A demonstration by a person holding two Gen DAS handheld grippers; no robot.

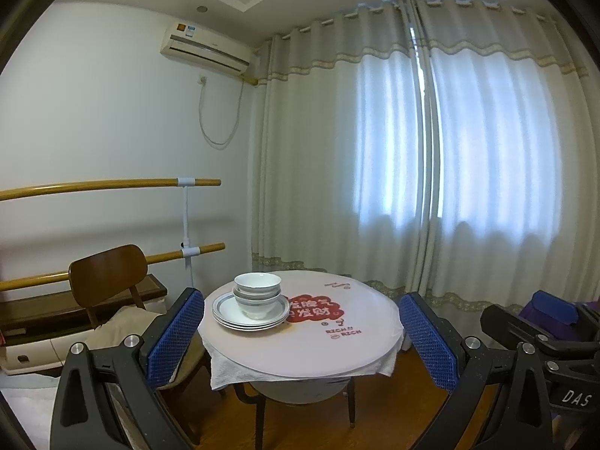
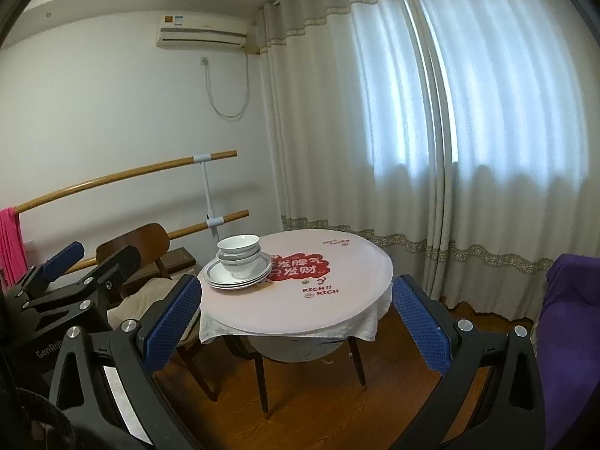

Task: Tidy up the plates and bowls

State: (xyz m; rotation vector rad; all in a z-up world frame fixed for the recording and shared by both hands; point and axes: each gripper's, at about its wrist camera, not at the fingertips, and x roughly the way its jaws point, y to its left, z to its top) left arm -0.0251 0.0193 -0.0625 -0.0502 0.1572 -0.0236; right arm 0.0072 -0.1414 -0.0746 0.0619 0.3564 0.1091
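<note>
White ceramic bowls (image 1: 257, 294), nested, sit on stacked grey-rimmed white plates (image 1: 250, 313) at 9 o'clock on round white-clothed table (image 1: 300, 345). Left gripper (image 1: 300, 341) and right gripper (image 2: 296, 322) both spread, empty, well apart from stack. Likely approach step or finished; next: close in if needed.

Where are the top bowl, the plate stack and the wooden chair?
top bowl (image 1: 257, 284), left wrist view, outer wall
plate stack (image 1: 225, 309), left wrist view, left rim
wooden chair (image 2: 131, 242), right wrist view, backrest

My left gripper (image 1: 300, 341) hangs well back from the round tabletop (image 1: 318, 352), its blue fingers (image 1: 174, 341) spread wide with nothing between them. Nested bowls (image 1: 257, 294) sit on stacked plates (image 1: 250, 313) at the tabletop's left side, beside a red print (image 1: 313, 309).
</note>
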